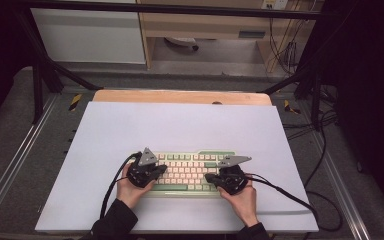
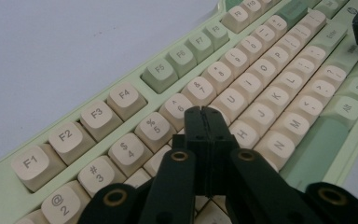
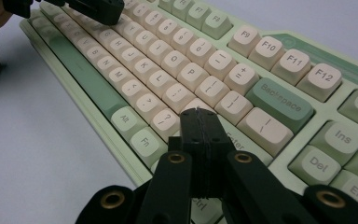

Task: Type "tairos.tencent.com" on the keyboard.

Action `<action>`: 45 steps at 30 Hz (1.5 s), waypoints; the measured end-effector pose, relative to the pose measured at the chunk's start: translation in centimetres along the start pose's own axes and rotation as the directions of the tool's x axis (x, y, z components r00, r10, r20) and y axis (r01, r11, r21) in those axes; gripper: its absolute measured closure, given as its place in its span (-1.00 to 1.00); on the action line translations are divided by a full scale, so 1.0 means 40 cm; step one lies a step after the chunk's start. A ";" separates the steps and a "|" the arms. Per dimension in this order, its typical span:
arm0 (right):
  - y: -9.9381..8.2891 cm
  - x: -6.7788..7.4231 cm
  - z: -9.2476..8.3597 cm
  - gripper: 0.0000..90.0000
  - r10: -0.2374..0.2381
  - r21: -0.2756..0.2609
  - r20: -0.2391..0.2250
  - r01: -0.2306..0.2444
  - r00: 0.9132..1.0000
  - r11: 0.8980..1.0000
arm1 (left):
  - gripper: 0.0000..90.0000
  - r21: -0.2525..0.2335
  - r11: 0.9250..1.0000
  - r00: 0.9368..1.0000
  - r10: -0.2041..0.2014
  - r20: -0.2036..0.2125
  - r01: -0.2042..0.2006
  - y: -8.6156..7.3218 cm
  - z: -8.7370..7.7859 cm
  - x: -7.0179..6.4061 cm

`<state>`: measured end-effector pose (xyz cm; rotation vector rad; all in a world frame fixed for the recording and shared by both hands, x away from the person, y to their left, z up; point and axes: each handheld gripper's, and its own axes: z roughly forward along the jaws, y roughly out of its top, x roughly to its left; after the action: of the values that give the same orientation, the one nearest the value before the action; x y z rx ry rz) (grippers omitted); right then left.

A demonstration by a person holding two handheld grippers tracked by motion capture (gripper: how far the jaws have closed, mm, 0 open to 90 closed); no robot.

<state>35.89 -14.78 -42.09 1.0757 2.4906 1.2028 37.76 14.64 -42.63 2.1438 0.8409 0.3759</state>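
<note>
Even, soft light — dark surroundings (close-ups slightly blurred).

Two closed tongs, left tongs and right tongs, over a green-and-cream keyboard on a pale mat.

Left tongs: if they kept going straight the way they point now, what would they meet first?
Probably the keyboard. The shut left tongs point down over its cream letter keys, around G, H and Y; how far above them the tips sit is hard to judge.
</note>
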 end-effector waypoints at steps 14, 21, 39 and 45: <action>-0.001 0.000 -0.002 1.00 -0.003 -0.002 -0.001 0.003 1.000 1.000 | 1.00 -0.015 1.000 1.000 -0.008 0.012 0.008 -0.004 -0.028 0.003; 0.000 0.000 -0.004 1.00 -0.005 -0.003 -0.003 0.005 1.000 1.000 | 1.00 -0.017 1.000 1.000 -0.016 0.012 0.016 -0.011 -0.042 0.008; -0.001 0.000 -0.002 1.00 -0.006 -0.004 -0.002 0.006 1.000 1.000 | 1.00 -0.025 0.998 0.998 -0.054 -0.032 0.053 -0.029 -0.066 0.049; -0.001 0.000 -0.002 1.00 -0.007 -0.002 -0.004 0.007 1.000 1.000 | 1.00 -0.016 0.998 0.997 -0.058 -0.043 0.058 -0.032 -0.059 0.054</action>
<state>35.83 -14.83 -42.08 1.0647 2.4935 1.2055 37.60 18.04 -42.11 2.0996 0.9202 0.3987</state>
